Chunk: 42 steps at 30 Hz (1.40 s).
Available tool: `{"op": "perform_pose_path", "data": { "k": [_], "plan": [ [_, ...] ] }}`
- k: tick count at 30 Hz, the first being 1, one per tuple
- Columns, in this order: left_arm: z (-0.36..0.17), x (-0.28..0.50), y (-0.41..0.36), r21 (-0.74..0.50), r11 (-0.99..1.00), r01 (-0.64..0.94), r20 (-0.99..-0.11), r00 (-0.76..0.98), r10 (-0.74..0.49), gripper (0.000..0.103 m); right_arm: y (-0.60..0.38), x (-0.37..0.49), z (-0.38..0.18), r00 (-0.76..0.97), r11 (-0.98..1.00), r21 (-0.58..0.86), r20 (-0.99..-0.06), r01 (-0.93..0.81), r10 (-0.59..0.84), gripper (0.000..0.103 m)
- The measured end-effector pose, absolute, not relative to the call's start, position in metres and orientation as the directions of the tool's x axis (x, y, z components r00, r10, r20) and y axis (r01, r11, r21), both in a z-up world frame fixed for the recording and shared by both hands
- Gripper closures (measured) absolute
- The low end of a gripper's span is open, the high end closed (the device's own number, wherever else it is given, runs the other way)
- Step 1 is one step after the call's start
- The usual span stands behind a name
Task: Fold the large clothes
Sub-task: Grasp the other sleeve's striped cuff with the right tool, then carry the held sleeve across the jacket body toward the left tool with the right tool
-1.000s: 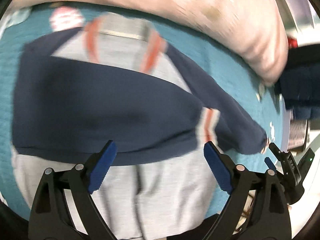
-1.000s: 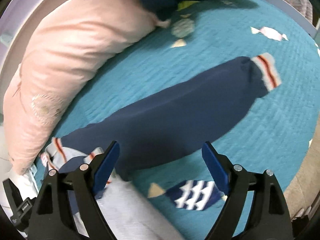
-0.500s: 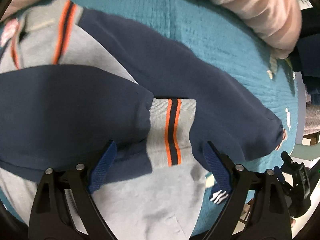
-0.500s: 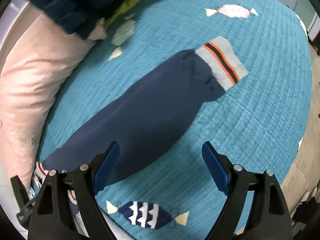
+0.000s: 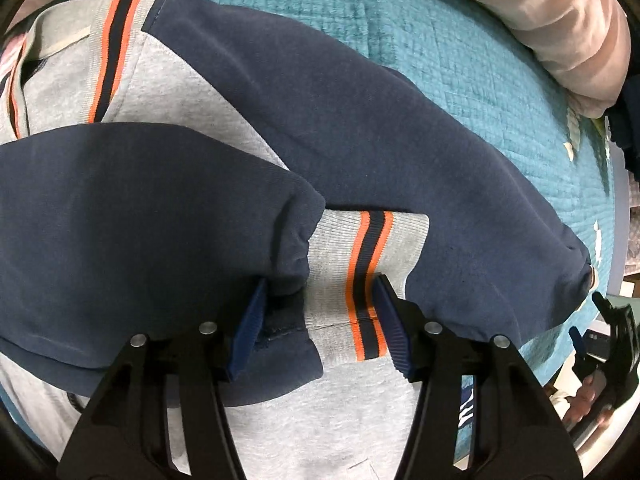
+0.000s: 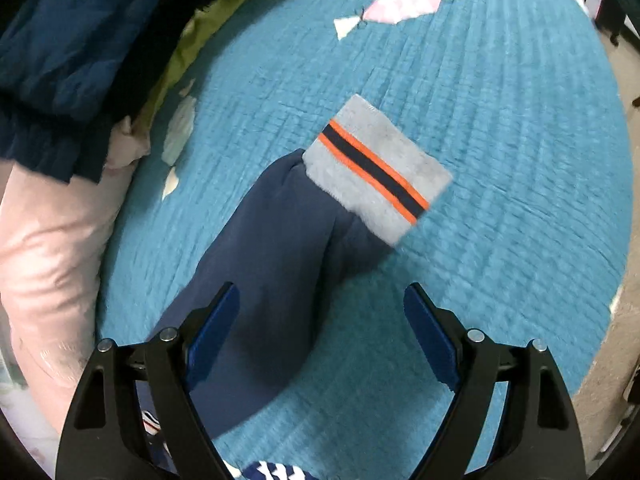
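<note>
Lying flat on the teal quilt, the navy-and-grey sweatshirt has one sleeve folded across its body. Left gripper is closing around that sleeve's striped cuff. Right gripper hangs spread over the other sleeve, beside the pink pillow.

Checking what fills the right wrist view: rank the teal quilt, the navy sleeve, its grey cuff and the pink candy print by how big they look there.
1. Teal quilt
2. Navy sleeve
3. Grey cuff
4. Pink candy print, farther off, so its look may mislead.
</note>
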State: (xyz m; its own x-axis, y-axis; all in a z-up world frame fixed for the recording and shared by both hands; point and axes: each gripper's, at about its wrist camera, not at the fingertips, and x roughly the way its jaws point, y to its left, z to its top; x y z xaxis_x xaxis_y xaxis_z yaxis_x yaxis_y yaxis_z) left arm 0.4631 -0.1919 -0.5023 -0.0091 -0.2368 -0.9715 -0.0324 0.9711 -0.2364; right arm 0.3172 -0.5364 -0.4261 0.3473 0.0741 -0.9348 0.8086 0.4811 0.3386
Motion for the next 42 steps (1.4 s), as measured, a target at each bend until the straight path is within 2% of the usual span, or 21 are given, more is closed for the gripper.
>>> {"op": "perform_pose_path", "data": {
  "k": [3, 7, 9, 10, 12, 13, 14, 22, 31, 37, 42],
  "plan": [
    [-0.501, 0.462, -0.192, -0.237, 0.971, -0.039, -0.971, -0.009, -0.237, 0.048, -0.55, 0.324, -0.441, 0.351, 0.424, 0.376, -0.926, 0.824, 0.14, 0.022],
    [-0.502, 0.463, -0.193, -0.24, 0.97, -0.042, -0.97, -0.015, -0.241, 0.048, -0.556, 0.328, -0.453, 0.358, 0.37, 0.392, -0.92, 0.842, 0.159, 0.023],
    [-0.502, 0.464, -0.192, -0.24, 0.97, -0.04, -0.97, -0.016, -0.241, 0.048, -0.555, 0.333, -0.457, 0.333, 0.373, 0.357, -0.934, 0.857, 0.128, 0.042],
    [-0.502, 0.464, -0.192, -0.243, 0.969, -0.041, -0.97, -0.018, -0.243, 0.048, -0.554, 0.332, -0.456, 0.295, 0.372, 0.307, -0.951, 0.876, 0.091, 0.058],
    [-0.503, 0.464, -0.192, -0.246, 0.968, -0.044, -0.969, -0.02, -0.247, 0.048, -0.553, 0.332, -0.454, 0.308, 0.38, 0.314, -0.948, 0.87, 0.079, 0.078],
    [-0.504, 0.465, -0.192, -0.246, 0.968, -0.044, -0.969, -0.02, -0.247, 0.048, -0.552, 0.333, -0.452, 0.335, 0.397, 0.344, -0.937, 0.851, 0.095, 0.087],
    [-0.504, 0.465, -0.192, -0.244, 0.969, -0.043, -0.969, -0.019, -0.245, 0.048, -0.55, 0.333, -0.45, 0.345, 0.411, 0.354, -0.933, 0.84, 0.097, 0.091],
    [-0.503, 0.465, -0.191, -0.247, 0.968, -0.039, -0.969, -0.012, -0.248, 0.048, -0.531, 0.323, -0.397, 0.484, 0.452, 0.47, -0.87, 0.758, 0.094, 0.093],
    [-0.502, 0.461, -0.191, -0.25, 0.967, -0.045, -0.968, 0.008, -0.25, 0.048, -0.455, 0.342, -0.279, 0.67, 0.611, 0.631, -0.711, 0.477, 0.211, 0.093],
    [-0.5, 0.451, -0.188, -0.263, 0.964, -0.04, -0.964, 0.039, -0.262, 0.048, -0.377, 0.357, -0.223, 0.689, 0.7, 0.657, -0.646, 0.282, 0.329, 0.093],
    [-0.496, 0.448, -0.187, -0.266, 0.964, -0.032, -0.964, 0.026, -0.265, 0.045, -0.314, 0.372, -0.21, 0.638, 0.757, 0.622, -0.669, 0.199, 0.382, 0.093]
  ]
}}
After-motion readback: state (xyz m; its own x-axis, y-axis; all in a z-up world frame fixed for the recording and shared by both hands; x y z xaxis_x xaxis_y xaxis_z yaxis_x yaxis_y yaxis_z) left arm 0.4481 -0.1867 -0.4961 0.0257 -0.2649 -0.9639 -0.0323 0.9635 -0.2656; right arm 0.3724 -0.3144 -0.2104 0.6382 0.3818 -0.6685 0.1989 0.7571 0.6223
